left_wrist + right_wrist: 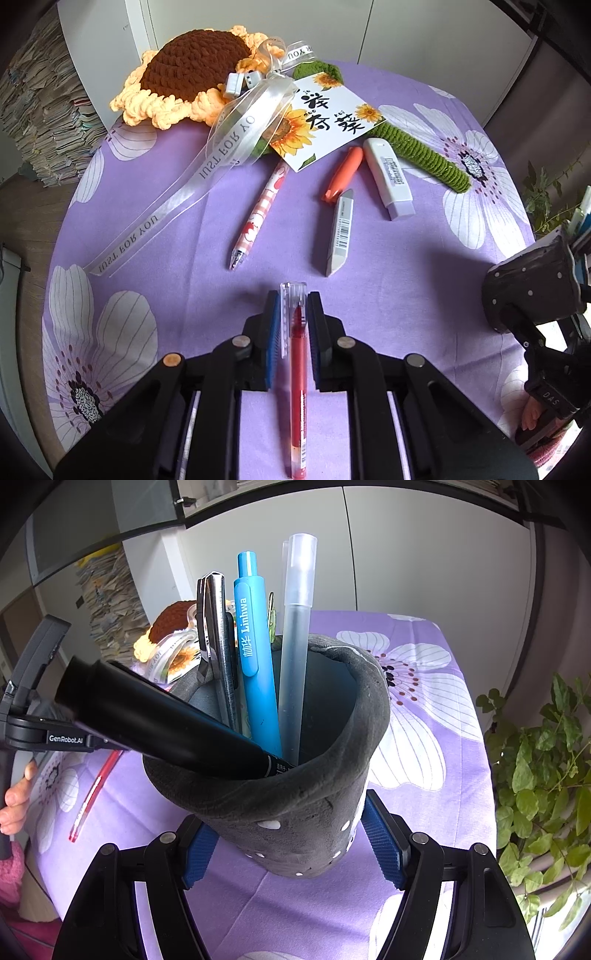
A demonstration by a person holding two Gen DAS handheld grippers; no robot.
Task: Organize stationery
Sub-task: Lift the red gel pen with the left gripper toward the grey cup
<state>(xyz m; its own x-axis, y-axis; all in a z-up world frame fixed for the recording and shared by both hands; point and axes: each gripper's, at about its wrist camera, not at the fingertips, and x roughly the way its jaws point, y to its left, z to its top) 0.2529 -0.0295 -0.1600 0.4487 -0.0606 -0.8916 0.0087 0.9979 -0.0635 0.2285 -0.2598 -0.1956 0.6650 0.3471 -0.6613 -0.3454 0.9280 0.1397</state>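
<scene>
Left gripper [291, 325]: fingers are straddling a red pen [297, 373], pads lying just beside the barrel on both sides. Whether they are pinching it or standing a hair apart, I cannot tell. The pen is lying on the counter [184, 266], clear cap pointing forward past the fingertips, barrel running back between the fingers toward the camera.

Right gripper [291, 845]: fingers are flanking the dark dotted pen holder [295, 812], blue pads close against its lower wall on each side; contact looks likely, but a firm clamp cannot be confirmed. The holder is standing slightly tilted between the fingers.

Done so far, judging by contents: the holder is carrying a black marker [162, 716] leaning to the left, a metal pen [218, 635], a blue pen [255, 657] and a frosted pen [295, 635].

Left to do: ahead of the left fingers, four items are lying loose on the counter — a pink checked pen [258, 210], an orange cutter-like piece [341, 171], a grey barcoded stick [340, 232] and a white correction-tape case [388, 177]. The red pen makes five.

Beyond these, a crocheted sunflower [192, 74] with ribbon and a card [325, 118] are resting at the far side; probably decoration, not stationery to sort.

Estimate: roughly halfway.
</scene>
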